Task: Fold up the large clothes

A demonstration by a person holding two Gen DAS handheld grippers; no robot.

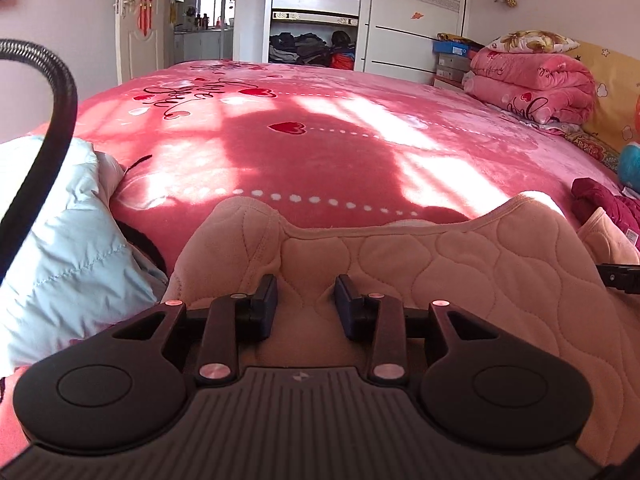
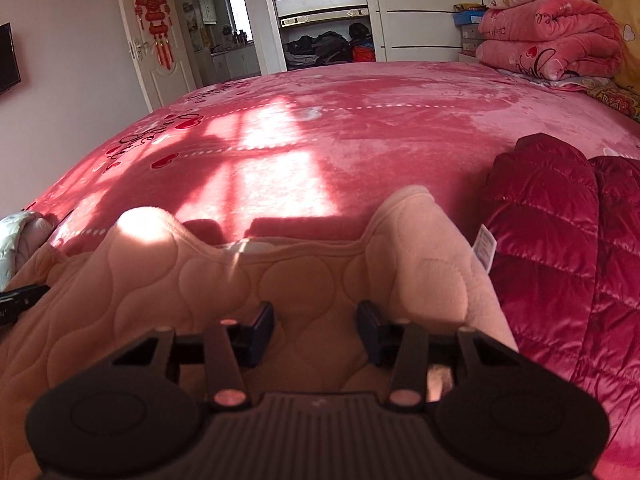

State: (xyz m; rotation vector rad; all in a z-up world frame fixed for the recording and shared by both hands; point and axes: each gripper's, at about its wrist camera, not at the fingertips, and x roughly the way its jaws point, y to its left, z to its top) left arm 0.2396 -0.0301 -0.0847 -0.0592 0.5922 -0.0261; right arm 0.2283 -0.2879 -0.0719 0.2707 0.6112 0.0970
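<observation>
Two grippers: left gripper (image 1: 306,304), right gripper (image 2: 315,330), over one quilted garment (image 1: 460,272).

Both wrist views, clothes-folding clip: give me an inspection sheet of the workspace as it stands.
Surface: bed under a pink heart-print blanket, patched with sunlight.
Job's things: peach quilted garment at the near edge, two corners standing up.
Clutter: pale blue padded jacket to its left; dark red padded jacket to its right; folded pink quilts and a pillow at the far right.
Grippers: left claw and right claw both over the garment, jaws apart, pads not pressing the cloth.
Cables: black ribbed hose arching at the left view's edge.
Surroundings: open wardrobe stuffed with clothes, white door with a red hanging ornament.
</observation>
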